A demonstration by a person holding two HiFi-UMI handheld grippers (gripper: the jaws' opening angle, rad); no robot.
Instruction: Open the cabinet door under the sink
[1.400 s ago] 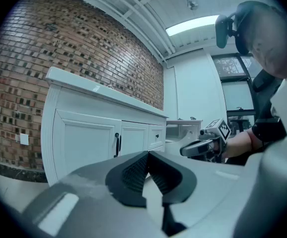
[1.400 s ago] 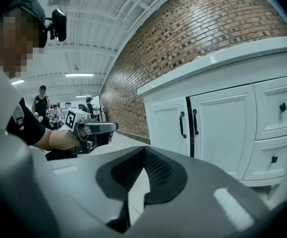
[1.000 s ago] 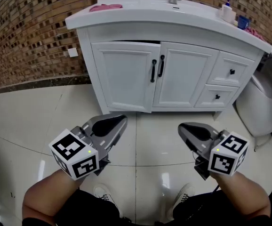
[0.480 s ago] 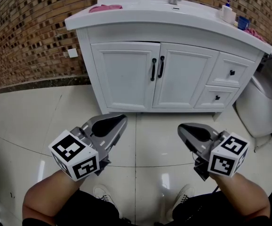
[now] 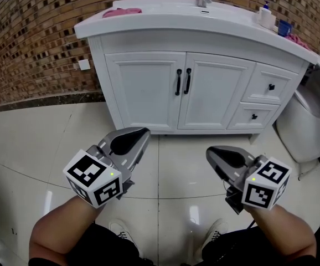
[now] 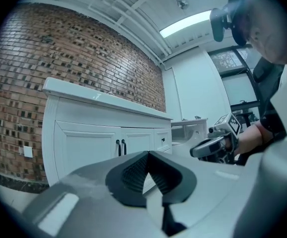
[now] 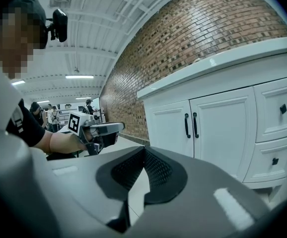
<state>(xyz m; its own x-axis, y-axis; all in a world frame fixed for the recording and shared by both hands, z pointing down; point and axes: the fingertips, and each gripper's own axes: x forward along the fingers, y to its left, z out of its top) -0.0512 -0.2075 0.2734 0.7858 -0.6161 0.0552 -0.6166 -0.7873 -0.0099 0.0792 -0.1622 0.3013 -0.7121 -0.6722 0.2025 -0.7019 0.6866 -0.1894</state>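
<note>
Both the left gripper [image 5: 142, 133] and right gripper [image 5: 211, 151] hung clenched and empty, well short of the closed cabinet door [image 5: 143, 90] at the vanity's [image 5: 204, 35] front left, so one probably needed spreading before clasping the black handle [image 5: 178, 82] at its inner edge.

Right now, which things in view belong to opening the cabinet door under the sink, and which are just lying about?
Belongs to the job: cabinet doors, both closed; black door handles; left gripper and right gripper, both shut, empty, away from the doors.

Just lying about: pink cloth, white bottle and blue cup on the countertop; drawers.
</note>
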